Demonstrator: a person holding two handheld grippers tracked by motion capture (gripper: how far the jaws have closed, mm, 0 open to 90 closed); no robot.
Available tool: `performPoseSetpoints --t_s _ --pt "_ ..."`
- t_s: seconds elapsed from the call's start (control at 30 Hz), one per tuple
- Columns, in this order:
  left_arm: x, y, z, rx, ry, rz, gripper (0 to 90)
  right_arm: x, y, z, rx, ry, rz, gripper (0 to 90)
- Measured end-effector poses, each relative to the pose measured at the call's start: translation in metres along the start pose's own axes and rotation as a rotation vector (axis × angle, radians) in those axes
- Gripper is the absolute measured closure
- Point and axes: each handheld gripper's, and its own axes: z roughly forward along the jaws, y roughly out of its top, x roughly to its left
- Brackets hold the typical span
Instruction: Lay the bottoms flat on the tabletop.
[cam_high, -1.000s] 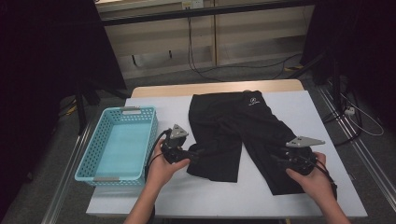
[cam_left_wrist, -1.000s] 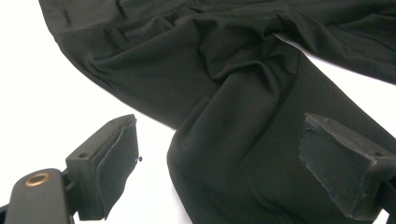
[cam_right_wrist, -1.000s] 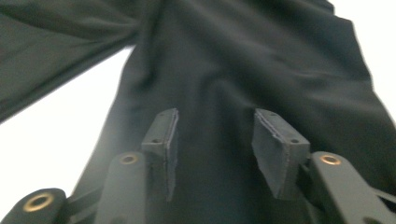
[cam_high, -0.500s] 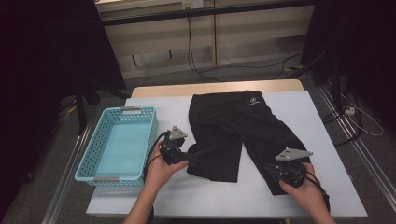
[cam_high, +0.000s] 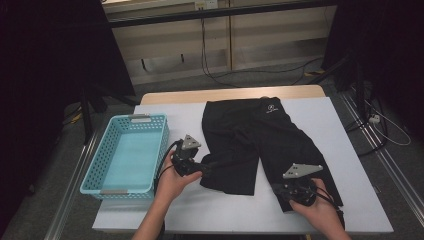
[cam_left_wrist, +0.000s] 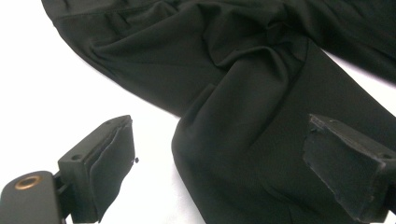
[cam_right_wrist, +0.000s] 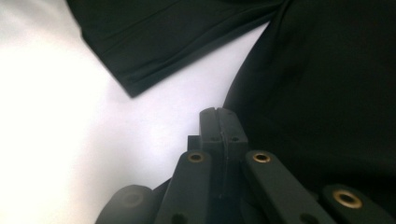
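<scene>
Black shorts (cam_high: 260, 135) lie flat on the white table, waistband at the far side, both legs toward me. My left gripper (cam_high: 206, 168) rests at the outer side of the left leg, open; in the left gripper view (cam_left_wrist: 219, 125) that leg's hem (cam_left_wrist: 261, 140) lies between the wide-apart jaws, untouched. At the near hem of the right leg is my right gripper (cam_high: 281, 193). Its jaws have just been closing, and in the right gripper view (cam_right_wrist: 219, 112) they stand pressed together with the leg's edge (cam_right_wrist: 238, 84) running into the line where they meet.
A light-blue plastic basket (cam_high: 148, 118) stands on the table's left part, close beside my left hand. The table's bare white top (cam_high: 340, 130) stretches right of the shorts. Dark stands and cables are on the floor around it.
My right hand has moved left and toward me along the right leg, down to its hem. The left hand and the shorts have stayed put.
</scene>
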Motion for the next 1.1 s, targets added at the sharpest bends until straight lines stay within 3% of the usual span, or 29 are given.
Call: performPoseSetpoints --t_s 0.1,0.27,0.4,0.47,0.6,0.63,0.7,0.77,1.0,1.1 --pt "0.000 0.001 -0.001 0.001 0.003 0.002 9.6 0.004 0.000 0.001 0.001 0.021 -0.023 90.0" --pt "-0.001 0.001 -0.001 -0.002 0.002 0.003 9.7 0.003 0.001 -0.001 -0.032 0.028 -0.009 88.2" --pt "-0.001 0.002 -0.001 -0.002 0.002 0.005 9.8 0.003 0.000 0.000 -0.018 0.028 -0.016 89.4" --pt "-0.001 0.002 -0.001 -0.002 0.003 0.004 9.7 0.002 0.001 -0.003 -0.036 0.035 -0.019 83.9" --pt "-0.002 0.002 -0.001 0.000 -0.001 0.009 9.8 -0.007 0.002 -0.015 -0.096 -0.048 0.005 66.7" --pt "-0.002 0.002 -0.001 0.000 0.000 0.009 9.7 -0.011 0.001 -0.019 -0.100 -0.089 0.008 59.8" --pt "-0.002 0.003 -0.002 -0.005 0.004 0.011 9.7 -0.022 -0.002 -0.027 -0.107 -0.171 0.009 55.7" --pt "-0.001 0.004 -0.003 -0.009 0.004 0.008 9.7 -0.036 -0.008 -0.034 -0.113 -0.244 0.043 50.2" --pt "0.000 0.004 -0.002 -0.004 0.001 0.007 9.7 -0.076 -0.026 -0.055 -0.099 -0.403 0.130 50.9" --pt "-0.001 0.004 -0.001 -0.001 0.002 0.012 9.7 -0.091 -0.035 -0.062 -0.090 -0.449 0.179 51.6"
